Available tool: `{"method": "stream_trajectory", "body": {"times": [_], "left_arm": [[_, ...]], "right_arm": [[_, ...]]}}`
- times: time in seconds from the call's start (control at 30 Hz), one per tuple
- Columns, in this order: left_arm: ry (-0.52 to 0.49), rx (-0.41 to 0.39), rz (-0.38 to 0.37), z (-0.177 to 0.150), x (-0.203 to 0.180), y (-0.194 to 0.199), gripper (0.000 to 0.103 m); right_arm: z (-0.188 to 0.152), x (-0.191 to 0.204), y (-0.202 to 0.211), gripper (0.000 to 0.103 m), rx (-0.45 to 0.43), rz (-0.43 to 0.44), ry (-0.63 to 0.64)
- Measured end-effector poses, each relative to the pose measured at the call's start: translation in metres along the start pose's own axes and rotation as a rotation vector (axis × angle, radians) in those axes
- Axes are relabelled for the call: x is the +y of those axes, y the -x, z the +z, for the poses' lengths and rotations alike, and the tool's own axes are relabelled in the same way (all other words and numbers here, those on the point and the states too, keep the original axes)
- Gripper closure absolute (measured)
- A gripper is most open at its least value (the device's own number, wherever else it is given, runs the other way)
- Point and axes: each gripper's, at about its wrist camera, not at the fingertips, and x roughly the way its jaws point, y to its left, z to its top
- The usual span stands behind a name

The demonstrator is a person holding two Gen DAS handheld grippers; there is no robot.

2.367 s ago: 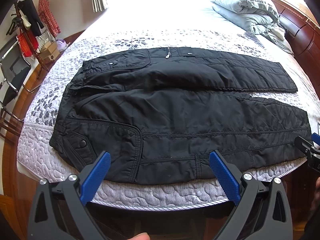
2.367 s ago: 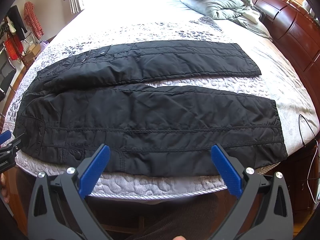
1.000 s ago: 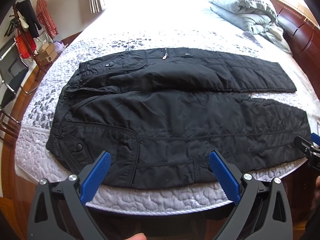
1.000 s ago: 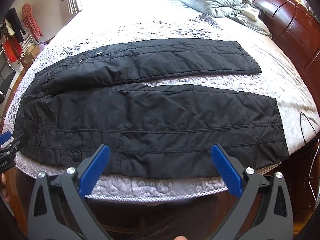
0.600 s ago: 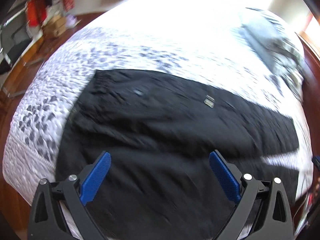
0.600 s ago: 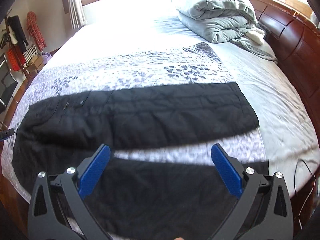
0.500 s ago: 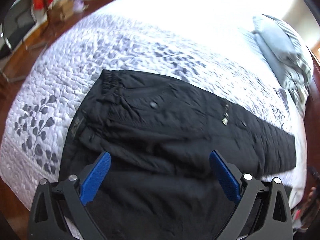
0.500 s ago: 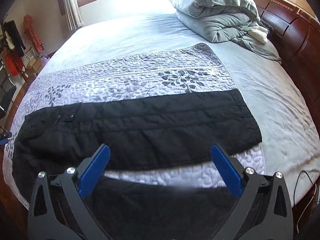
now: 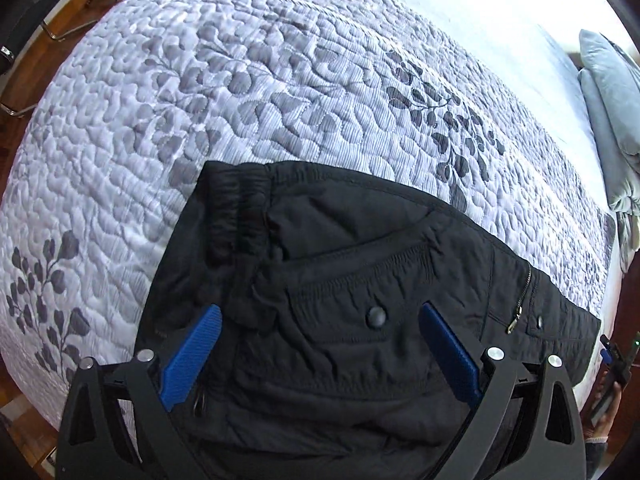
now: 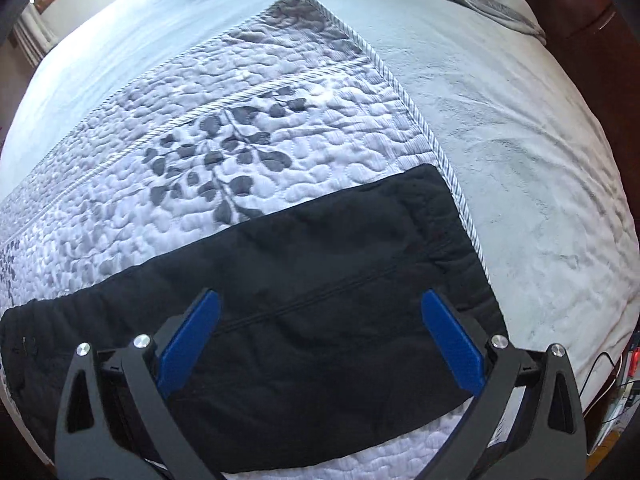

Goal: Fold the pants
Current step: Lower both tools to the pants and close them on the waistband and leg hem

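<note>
Both wide apart: left tool [image 9: 318, 344] over pants [image 9: 360, 280] waistband, right tool [image 10: 320, 332] over far-leg hem, lower frame, likely to lift together.

The pants [image 9: 360, 280] were matt black quilted cloth; the bedspread [image 9: 200, 100] ahead, puckered stitched fabric; pads [image 9: 192, 356] ribbed blue plastic.

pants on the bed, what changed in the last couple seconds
Both grippers moved forward from the near edge of the bed, out over the far leg. The left gripper now hovers open above the waistband end of the pants; the right gripper hovers open above the far leg's cuff end. Neither has gripped anything. The pants still lie flat and unfolded on the quilt.
</note>
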Motion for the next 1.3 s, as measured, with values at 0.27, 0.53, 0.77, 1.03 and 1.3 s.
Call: {"method": "stream_trajectory", "body": {"times": [0.27, 0.53, 0.77, 1.03, 1.3], "left_arm": [[-0.017, 0.037, 0.042, 0.010, -0.008, -0.025, 0.003], [-0.005, 0.065, 0.045, 0.016, -0.008, -0.038, 0.004], [-0.033, 0.065, 0.079, 0.019, -0.014, -0.048, 0.004], [-0.045, 0.050, 0.132, 0.015, -0.020, -0.054, 0.017], [-0.063, 0.008, 0.153, 0.011, -0.023, -0.041, 0.089]], "right_arm": [[0.030, -0.033, -0.035, 0.002, 0.043, 0.042, -0.081], [0.043, -0.018, -0.061, 0.002, 0.056, 0.030, -0.051], [0.040, 0.000, -0.081, 0.002, 0.057, -0.076, 0.041], [0.035, 0.003, -0.074, 0.064, 0.037, -0.079, 0.060], [0.025, 0.031, -0.060, 0.103, 0.012, -0.130, 0.147]]}}
